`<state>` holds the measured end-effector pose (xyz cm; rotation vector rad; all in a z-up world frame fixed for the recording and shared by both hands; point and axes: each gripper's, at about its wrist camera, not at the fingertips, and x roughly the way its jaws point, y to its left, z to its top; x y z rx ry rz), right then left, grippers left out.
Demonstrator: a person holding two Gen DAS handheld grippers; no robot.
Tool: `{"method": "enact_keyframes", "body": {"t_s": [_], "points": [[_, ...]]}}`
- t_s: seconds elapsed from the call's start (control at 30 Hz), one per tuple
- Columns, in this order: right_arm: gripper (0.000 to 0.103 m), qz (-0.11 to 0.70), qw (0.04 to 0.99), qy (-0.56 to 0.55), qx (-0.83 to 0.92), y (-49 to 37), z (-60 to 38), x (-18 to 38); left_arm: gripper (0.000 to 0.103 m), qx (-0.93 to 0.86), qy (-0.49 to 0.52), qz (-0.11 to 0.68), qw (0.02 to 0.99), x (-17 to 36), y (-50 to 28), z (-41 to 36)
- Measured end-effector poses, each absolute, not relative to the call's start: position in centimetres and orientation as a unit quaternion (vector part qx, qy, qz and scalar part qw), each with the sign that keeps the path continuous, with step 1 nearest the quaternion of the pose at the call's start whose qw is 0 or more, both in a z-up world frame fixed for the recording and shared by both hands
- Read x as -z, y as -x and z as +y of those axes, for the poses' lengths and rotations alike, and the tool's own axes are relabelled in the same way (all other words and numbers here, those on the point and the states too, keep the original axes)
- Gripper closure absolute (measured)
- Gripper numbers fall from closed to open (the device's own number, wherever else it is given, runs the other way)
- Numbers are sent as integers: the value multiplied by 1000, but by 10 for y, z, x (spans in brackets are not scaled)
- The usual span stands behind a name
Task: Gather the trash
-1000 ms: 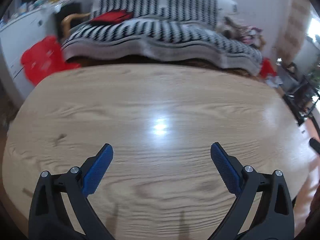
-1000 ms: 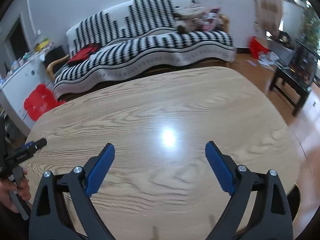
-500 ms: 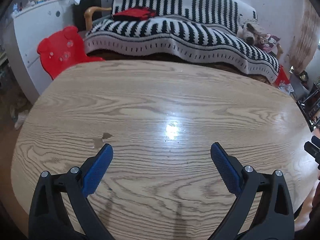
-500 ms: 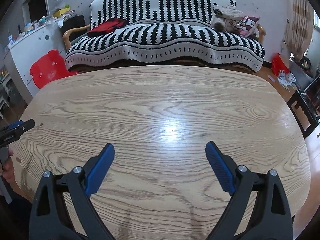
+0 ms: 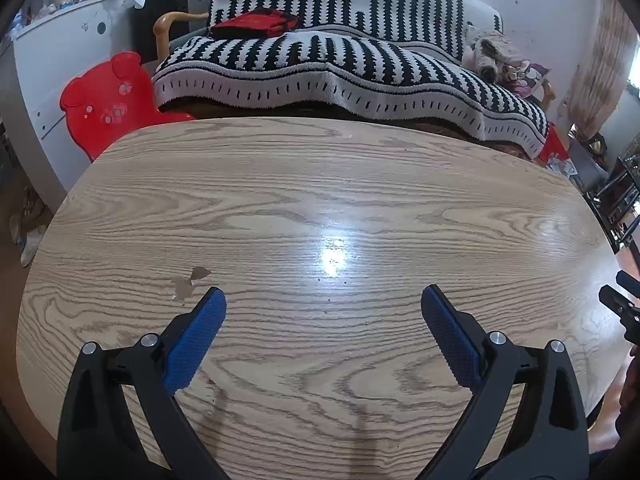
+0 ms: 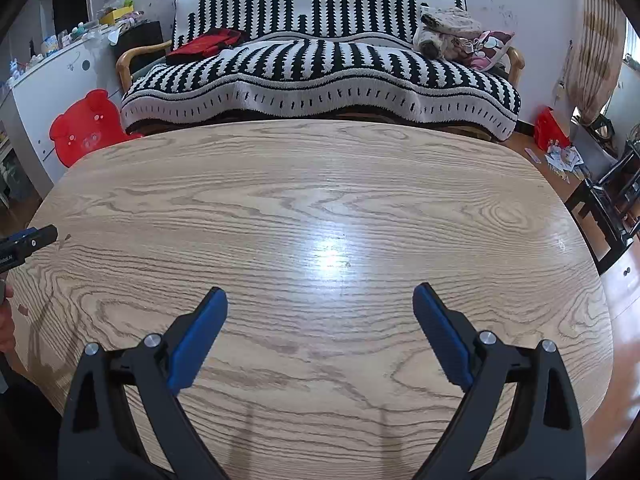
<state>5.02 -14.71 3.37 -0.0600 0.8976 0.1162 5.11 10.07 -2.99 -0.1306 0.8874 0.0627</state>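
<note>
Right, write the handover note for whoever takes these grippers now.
Left gripper: open, holding nothing, above the table.
Right gripper: open, holding nothing, above the same table.
Trash: none visible on the table; only a chipped patch in the surface near the left gripper. Scattered papers lie on the floor by the sofa's right end; whether they are trash is unclear. No bin in view.
Done: cannot tell; nothing is held.
Left: find the trash and a bin, then collect.
</note>
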Motion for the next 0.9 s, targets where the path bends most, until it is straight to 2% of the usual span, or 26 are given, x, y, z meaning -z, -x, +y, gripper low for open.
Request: {"method": "enact_keyframes", "body": {"t_s": [0.9], "points": [[12,432,900,26,-41,-41,-163,-35,8,-26,52,431,901,30,-53,87]]}}
